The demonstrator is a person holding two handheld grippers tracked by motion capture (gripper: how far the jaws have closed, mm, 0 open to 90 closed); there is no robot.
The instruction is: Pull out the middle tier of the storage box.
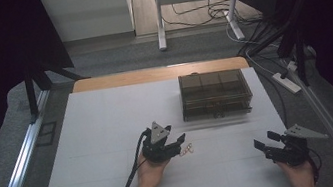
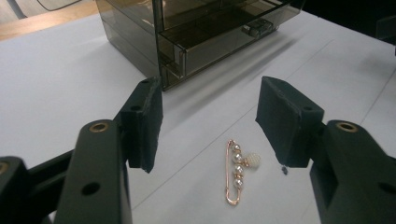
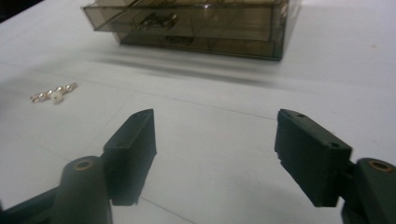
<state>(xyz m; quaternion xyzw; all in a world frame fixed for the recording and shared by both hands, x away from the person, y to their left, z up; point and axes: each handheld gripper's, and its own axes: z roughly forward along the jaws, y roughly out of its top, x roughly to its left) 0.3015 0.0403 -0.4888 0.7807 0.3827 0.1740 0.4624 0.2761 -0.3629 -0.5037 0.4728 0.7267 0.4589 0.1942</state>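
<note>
Left tongs [image 2: 210, 123] are hanging open over the pearl brooch pin [image 2: 237, 170], which is lying flat on the white worktop [image 1: 100, 134], near side of the smoked drawer box [image 1: 214, 93]. Pickup pending: lower, straddle pin, close. Right tongs [image 3: 215, 156] are open, empty, near right.

The pin [image 2: 235, 171] looks like shiny rose-gold metal with glossy pearl beads. The drawer box [image 2: 196, 32] at the far right is smoky see-through plastic, pretty glossy. The counter [image 1: 110, 133] is matt white and smooth, and the left tool [image 2: 210, 121] has matt black pads [image 2: 147, 123].
</note>
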